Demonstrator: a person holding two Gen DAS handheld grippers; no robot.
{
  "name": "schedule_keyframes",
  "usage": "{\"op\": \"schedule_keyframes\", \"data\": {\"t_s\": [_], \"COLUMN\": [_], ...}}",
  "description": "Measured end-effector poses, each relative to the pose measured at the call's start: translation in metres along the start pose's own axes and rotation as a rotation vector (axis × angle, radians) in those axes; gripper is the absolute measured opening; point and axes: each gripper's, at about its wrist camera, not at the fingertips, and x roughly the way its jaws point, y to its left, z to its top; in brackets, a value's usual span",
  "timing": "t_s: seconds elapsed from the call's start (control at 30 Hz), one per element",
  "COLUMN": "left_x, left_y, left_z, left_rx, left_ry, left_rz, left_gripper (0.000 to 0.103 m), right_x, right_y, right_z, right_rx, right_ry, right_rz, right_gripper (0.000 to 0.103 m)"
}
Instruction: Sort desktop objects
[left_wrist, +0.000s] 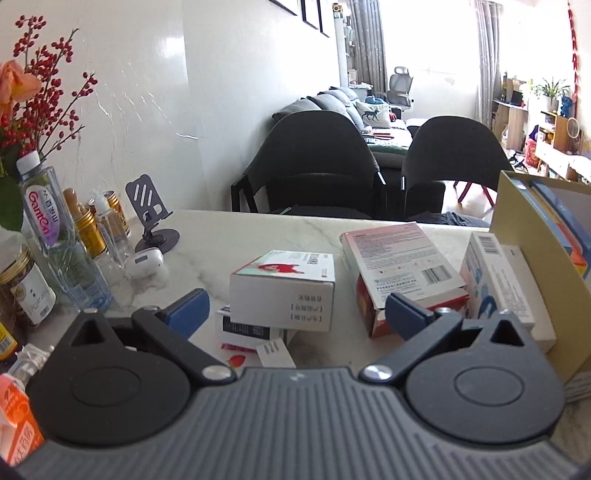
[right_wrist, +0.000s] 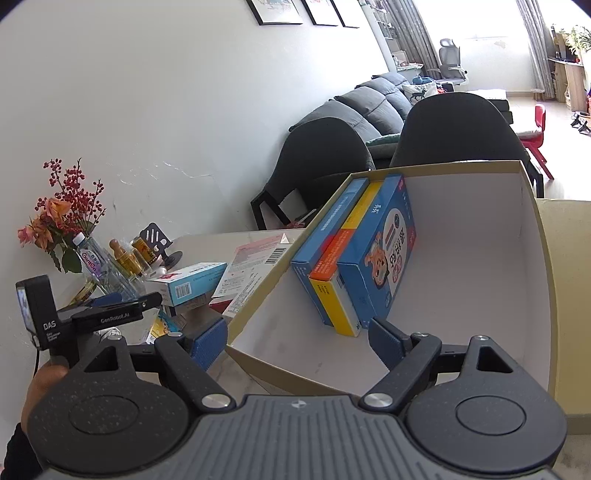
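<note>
My left gripper (left_wrist: 295, 314) is open and empty, low over the marble table (left_wrist: 207, 236). Between its blue fingers lies a white medicine box with a red picture (left_wrist: 282, 290), stacked on a black-and-white box (left_wrist: 247, 330). A pink-topped box (left_wrist: 399, 258) and a white-and-blue box (left_wrist: 498, 288) lie to the right, against a cardboard box (left_wrist: 532, 243). My right gripper (right_wrist: 297, 341) is open and empty over the near corner of the cardboard box (right_wrist: 480, 258). Three medicine boxes (right_wrist: 362, 254) stand on edge along its left wall.
At the table's left stand a water bottle (left_wrist: 44, 221), small gold-capped bottles (left_wrist: 88, 229), a phone stand (left_wrist: 147, 210), a white earbud case (left_wrist: 144, 262) and flowers (left_wrist: 37, 85). Two dark chairs (left_wrist: 317, 162) stand behind the table. The left gripper (right_wrist: 107, 314) shows in the right wrist view.
</note>
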Motion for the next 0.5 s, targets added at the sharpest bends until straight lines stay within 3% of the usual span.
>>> {"op": "schedule_keyframes", "data": {"t_s": [0.27, 0.3, 0.37, 0.5], "left_x": [0.034, 0.036, 0.04, 0.032], "left_y": [-0.007, -0.008, -0.009, -0.011], "left_z": [0.001, 0.0, 0.0, 0.004], "left_rx": [0.065, 0.076, 0.097, 0.102], "left_ry": [0.082, 0.087, 0.105, 0.087], "left_rz": [0.052, 0.068, 0.094, 0.094], "left_gripper": [0.101, 0.099, 0.08, 0.079], "right_x": [0.002, 0.002, 0.001, -0.003], "right_y": [-0.006, -0.007, -0.008, -0.009], "right_z": [-0.008, -0.009, -0.01, -0.011], "right_rx": [0.018, 0.023, 0.029, 0.033], "right_ry": [0.01, 0.011, 0.015, 0.011], "right_rz": [-0.003, -0.002, -0.004, -0.007], "right_gripper": [0.086, 0.086, 0.086, 0.086]}}
